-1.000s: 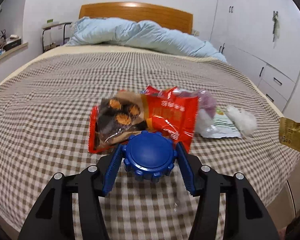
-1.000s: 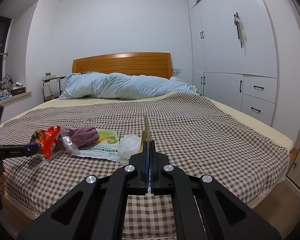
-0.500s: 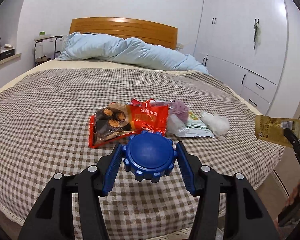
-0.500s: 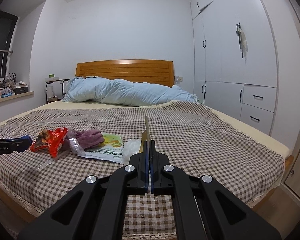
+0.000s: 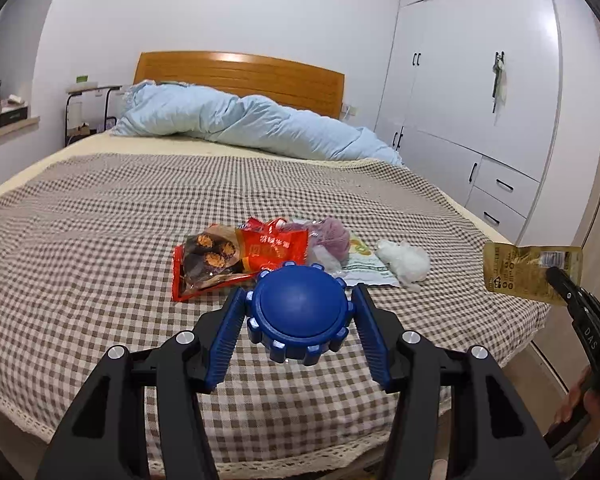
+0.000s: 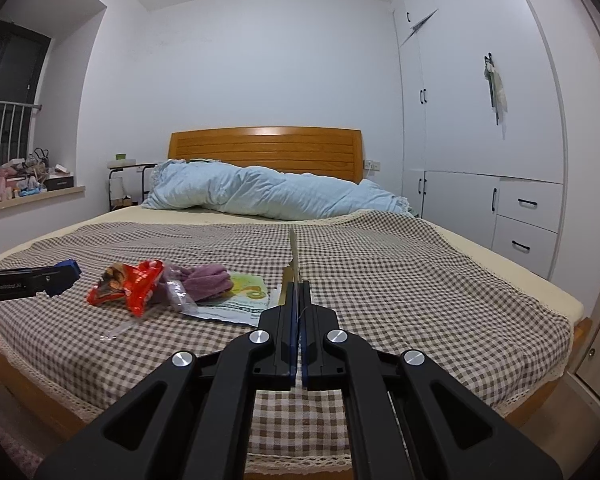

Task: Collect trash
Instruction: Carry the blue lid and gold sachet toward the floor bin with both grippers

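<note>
Bed (image 5: 100, 216) with checked cover fills both views; blue duvet (image 5: 240, 124) at 12 o'clock by the headboard. Trash pile mid-bed: red wrapper (image 5: 276, 246), purple cloth (image 5: 332, 234), white wad (image 5: 404, 260). Left hand-held gripper (image 5: 300, 312) half open, clamped on blue cap (image 5: 300, 308). Right hand-held gripper (image 6: 296, 280) fully closed, pinching gold sachet (image 5: 528, 268) edge-on.

Checked bedspread (image 5: 100, 240) lies bare around the trash pile (image 5: 276, 248)
</note>
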### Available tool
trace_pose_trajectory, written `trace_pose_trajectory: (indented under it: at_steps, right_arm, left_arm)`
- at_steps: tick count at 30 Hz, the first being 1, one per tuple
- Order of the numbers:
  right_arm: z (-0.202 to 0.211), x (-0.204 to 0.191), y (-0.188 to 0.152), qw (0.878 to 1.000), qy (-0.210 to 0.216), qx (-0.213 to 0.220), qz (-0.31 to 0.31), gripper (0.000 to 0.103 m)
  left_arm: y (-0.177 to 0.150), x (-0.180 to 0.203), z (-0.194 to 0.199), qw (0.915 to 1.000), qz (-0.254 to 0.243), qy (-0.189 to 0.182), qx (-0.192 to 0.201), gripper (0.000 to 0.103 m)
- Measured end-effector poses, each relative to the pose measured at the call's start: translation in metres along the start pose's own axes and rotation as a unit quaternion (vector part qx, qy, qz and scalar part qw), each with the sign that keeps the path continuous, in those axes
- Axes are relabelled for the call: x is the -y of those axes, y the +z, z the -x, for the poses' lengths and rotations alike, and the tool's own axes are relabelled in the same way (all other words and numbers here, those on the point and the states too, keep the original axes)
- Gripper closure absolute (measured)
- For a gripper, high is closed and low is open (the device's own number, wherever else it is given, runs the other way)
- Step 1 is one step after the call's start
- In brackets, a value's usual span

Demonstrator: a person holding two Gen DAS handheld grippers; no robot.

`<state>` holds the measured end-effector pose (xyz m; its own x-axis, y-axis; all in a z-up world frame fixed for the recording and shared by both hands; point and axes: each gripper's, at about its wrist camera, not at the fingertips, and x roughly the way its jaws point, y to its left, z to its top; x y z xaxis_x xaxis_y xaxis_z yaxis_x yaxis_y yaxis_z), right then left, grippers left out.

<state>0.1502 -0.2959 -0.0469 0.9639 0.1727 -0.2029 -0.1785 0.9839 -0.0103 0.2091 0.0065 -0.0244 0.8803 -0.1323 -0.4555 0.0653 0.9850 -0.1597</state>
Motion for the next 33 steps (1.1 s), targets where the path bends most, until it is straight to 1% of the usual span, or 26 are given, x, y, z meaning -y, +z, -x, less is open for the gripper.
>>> trace_pose_trajectory:
  at_steps: [7, 15, 21, 27, 33]
  right_arm:
    - [0.028, -0.004, 0.009, 1.000, 0.018, 0.007, 0.004, 0.102]
    - [0.066, -0.012, 0.003, 0.999, 0.038, -0.002, 0.009, 0.102]
    - [0.088, -0.020, -0.005, 0.998, 0.050, -0.010, 0.021, 0.102]
    - [0.105, -0.024, -0.014, 0.998, 0.058, -0.020, 0.020, 0.102]
    - [0.118, -0.024, -0.018, 0.998, 0.062, -0.024, 0.020, 0.102]
  left_arm:
    - [-0.004, 0.014, 0.033, 0.9999, -0.012, -0.008, 0.000, 0.051]
    - [-0.021, 0.023, 0.065, 0.9997, -0.007, -0.020, -0.012, 0.051]
    - [-0.038, 0.031, 0.087, 0.9993, -0.020, -0.023, -0.020, 0.051]
    - [-0.058, 0.034, 0.096, 0.9986, -0.030, -0.025, -0.036, 0.051]
    - [-0.073, 0.032, 0.102, 0.9983, -0.026, -0.028, -0.044, 0.051]
